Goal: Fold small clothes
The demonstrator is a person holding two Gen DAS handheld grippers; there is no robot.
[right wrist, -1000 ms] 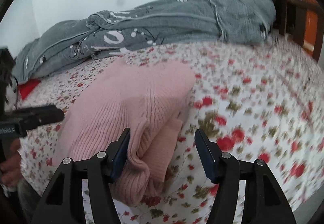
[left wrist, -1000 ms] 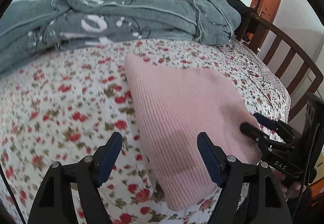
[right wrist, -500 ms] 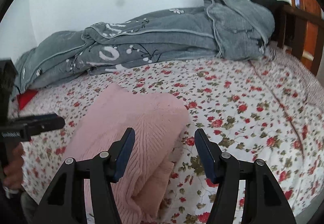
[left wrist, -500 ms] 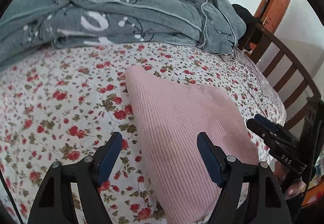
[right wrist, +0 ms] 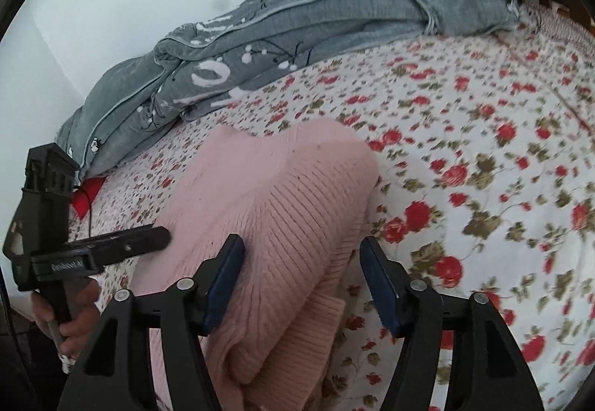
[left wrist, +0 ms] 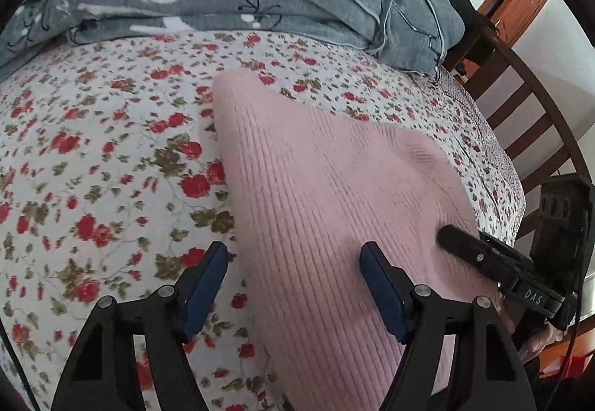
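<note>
While both grippers (left wrist: 293,284) (right wrist: 301,281) gape empty, the folded pink sweater (left wrist: 334,195) lies just ahead.

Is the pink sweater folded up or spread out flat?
Folded. The pink knit sweater lies as a thick bundle on the floral bedsheet, with layers doubled over at its near edge and a ribbed cuff poking out.

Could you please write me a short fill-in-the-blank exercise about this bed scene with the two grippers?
1. The folded knit sweater lying on the bed is ____ in colour.
2. The bedsheet is printed with red ____.
3. The jaws of the left gripper and the right gripper both stand ____.
4. The bunched blanket beyond the sweater is ____.

Missing words: pink; flowers; open; grey
</note>
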